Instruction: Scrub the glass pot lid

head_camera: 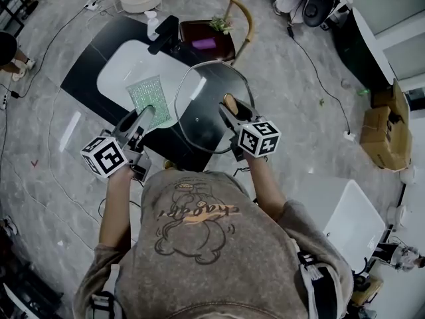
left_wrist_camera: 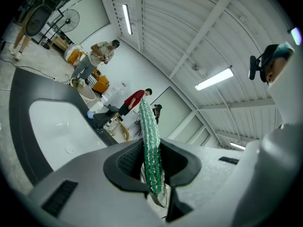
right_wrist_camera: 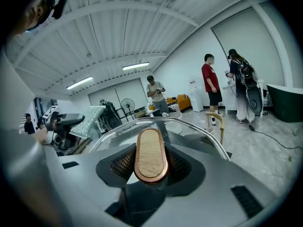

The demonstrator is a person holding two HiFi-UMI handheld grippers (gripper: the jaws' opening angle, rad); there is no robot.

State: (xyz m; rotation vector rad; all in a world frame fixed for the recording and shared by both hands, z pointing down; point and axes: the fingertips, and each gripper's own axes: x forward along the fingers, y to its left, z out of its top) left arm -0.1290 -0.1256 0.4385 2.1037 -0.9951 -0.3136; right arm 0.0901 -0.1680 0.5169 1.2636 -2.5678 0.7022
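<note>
The glass pot lid [head_camera: 206, 105] is held upright on edge over the dark counter, its metal rim [right_wrist_camera: 189, 126] arching across the right gripper view. My right gripper [head_camera: 230, 106] is shut on the lid's wooden knob [right_wrist_camera: 150, 154], which sits squarely between the jaws. A green glittery scrubbing cloth [head_camera: 151, 98] hangs beside the lid's left edge. My left gripper [head_camera: 143, 115] is shut on that cloth [left_wrist_camera: 151, 150], which stands up from between the jaws. The cloth [right_wrist_camera: 87, 117] also shows at the left in the right gripper view. Cloth and lid are close; I cannot tell if they touch.
A white sink basin [head_camera: 129, 68] is set in the dark counter [head_camera: 86, 78], with a black faucet [head_camera: 163, 35] at its far edge. A soap bottle [head_camera: 152, 24], a dark tray [head_camera: 209, 38] and a wooden chair [head_camera: 244, 22] lie beyond. Several people stand in the background.
</note>
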